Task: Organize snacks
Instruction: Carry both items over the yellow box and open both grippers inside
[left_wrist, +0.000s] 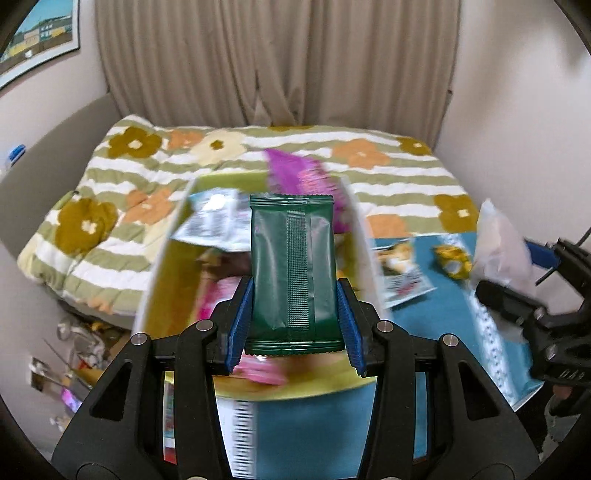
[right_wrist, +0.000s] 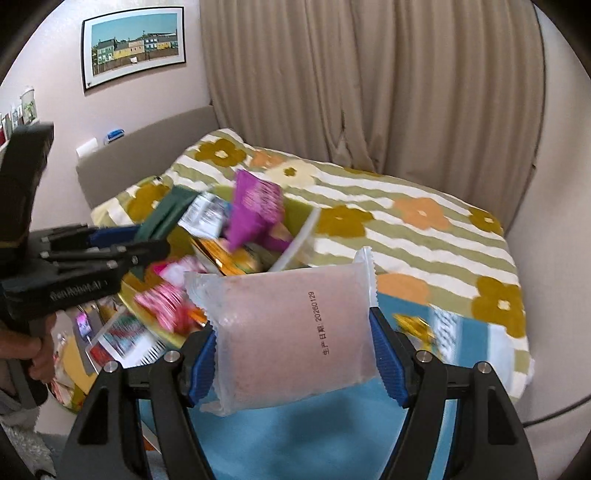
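My left gripper is shut on a dark green snack packet, held upright above an open yellow-green box. The box holds several snacks, among them a purple packet and a white printed one. My right gripper is shut on a frosted, pinkish packet with a printed date, just in front of the box. In the right wrist view the left gripper comes in from the left with the green packet. In the left wrist view the right gripper shows at the right edge.
The box stands on a blue mat on a bed with a flowered, striped quilt. A yellow wrapped sweet and a printed packet lie on the mat. Clutter lies on the floor at the left. Curtains hang behind.
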